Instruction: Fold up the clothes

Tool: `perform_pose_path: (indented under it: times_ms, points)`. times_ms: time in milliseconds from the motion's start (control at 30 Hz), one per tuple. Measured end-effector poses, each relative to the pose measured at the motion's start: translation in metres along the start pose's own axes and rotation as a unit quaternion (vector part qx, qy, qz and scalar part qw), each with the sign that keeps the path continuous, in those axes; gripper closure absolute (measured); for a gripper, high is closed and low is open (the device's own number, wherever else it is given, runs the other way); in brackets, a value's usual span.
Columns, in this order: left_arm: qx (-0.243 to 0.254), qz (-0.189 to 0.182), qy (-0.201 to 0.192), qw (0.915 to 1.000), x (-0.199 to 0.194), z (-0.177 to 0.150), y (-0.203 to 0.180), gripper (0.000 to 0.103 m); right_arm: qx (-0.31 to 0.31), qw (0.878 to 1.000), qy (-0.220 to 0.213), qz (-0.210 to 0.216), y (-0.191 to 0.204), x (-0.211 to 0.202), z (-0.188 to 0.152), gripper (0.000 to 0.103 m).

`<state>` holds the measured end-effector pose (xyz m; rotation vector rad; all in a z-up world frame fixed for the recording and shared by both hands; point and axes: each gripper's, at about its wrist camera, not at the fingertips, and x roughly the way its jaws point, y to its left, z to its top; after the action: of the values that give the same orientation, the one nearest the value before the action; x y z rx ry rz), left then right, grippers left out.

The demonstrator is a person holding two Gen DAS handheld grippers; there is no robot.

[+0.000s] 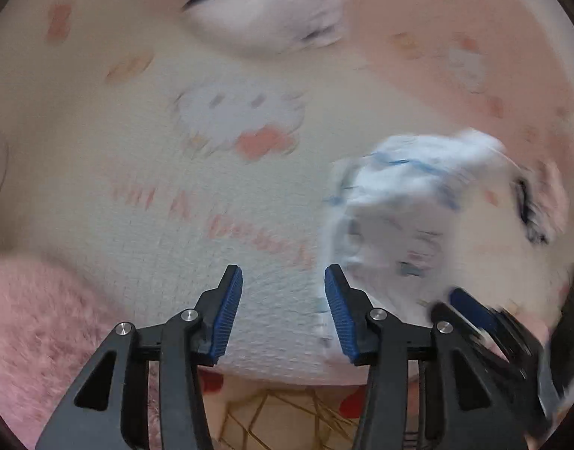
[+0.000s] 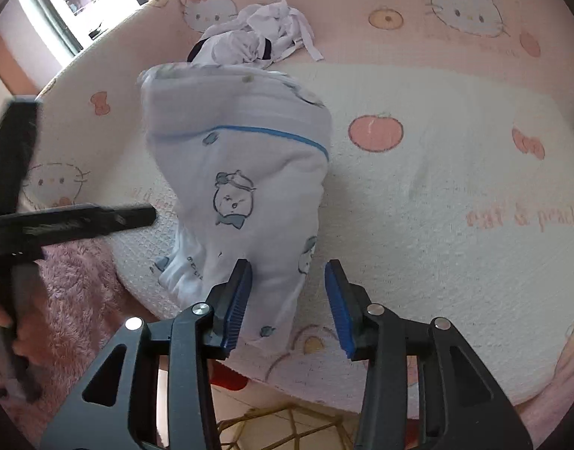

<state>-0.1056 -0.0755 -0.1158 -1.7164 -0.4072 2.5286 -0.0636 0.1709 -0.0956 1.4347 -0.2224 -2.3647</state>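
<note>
White garment [image 2: 245, 172]: cartoon-printed, blue-trimmed, bunched on the cat-print blanket [image 2: 437, 195]
Left gripper [image 1: 283, 309]: fingers spread, empty, garment just right
Right gripper [image 2: 287, 305]: fingers spread, garment's near end between them
Crumpled clothes [image 2: 264, 33]: behind

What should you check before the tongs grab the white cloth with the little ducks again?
1. Right tongs open: ok.
2. Left tongs open: ok.
3. White cloth on the blanket: ok.
4. Cloth lying flat: not ok, it is bunched up.
5. Cloth edge between the right tongs: ok, but not gripped.
6. Other white clothes pile clear of this cloth: cannot tell, they look close.
</note>
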Motion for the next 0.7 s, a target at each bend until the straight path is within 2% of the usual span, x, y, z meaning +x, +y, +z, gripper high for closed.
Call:
perform_pose_path:
  times_ms: [100, 167, 333, 400, 467, 567, 633, 700]
  points:
    - [0.048, -0.04, -0.001, 0.9981, -0.002, -0.005, -0.025, 0.056, 0.01, 1.0, -0.004, 0.008, -0.006, -0.003, 0.002, 0.061]
    - [0.067, -0.049, 0.014, 0.9965, 0.009, -0.016, -0.032, 0.061, 0.019, 1.0, -0.007, 0.015, -0.012, -0.005, 0.003, 0.061]
    - [0.074, -0.011, 0.05, 0.9959, 0.031, -0.027, -0.031, 0.063, 0.044, 0.998, -0.013, 0.034, -0.025, -0.011, 0.006, 0.061]
    - [0.06, 0.014, 0.066, 0.9959, 0.039, -0.024, -0.024, 0.063, 0.042, 0.999, -0.007, 0.032, -0.024, -0.008, 0.006, 0.061]
    - [0.037, 0.015, 0.076, 0.9964, 0.04, -0.024, -0.013, 0.062, 0.029, 0.999, 0.007, 0.02, -0.018, 0.001, 0.005, 0.061]
    - [0.004, -0.008, 0.058, 0.9983, 0.026, -0.021, 0.002, 0.063, 0.03, 0.999, 0.01, 0.01, -0.018, 0.007, 0.007, 0.061]
    - [-0.036, -0.075, 0.032, 0.996, 0.014, -0.017, 0.014, 0.063, 0.04, 0.999, 0.004, 0.004, -0.021, 0.01, 0.012, 0.061]
    - [-0.06, -0.121, 0.021, 0.9906, 0.01, -0.014, 0.021, 0.063, 0.042, 0.999, 0.012, 0.006, -0.023, 0.016, 0.012, 0.061]
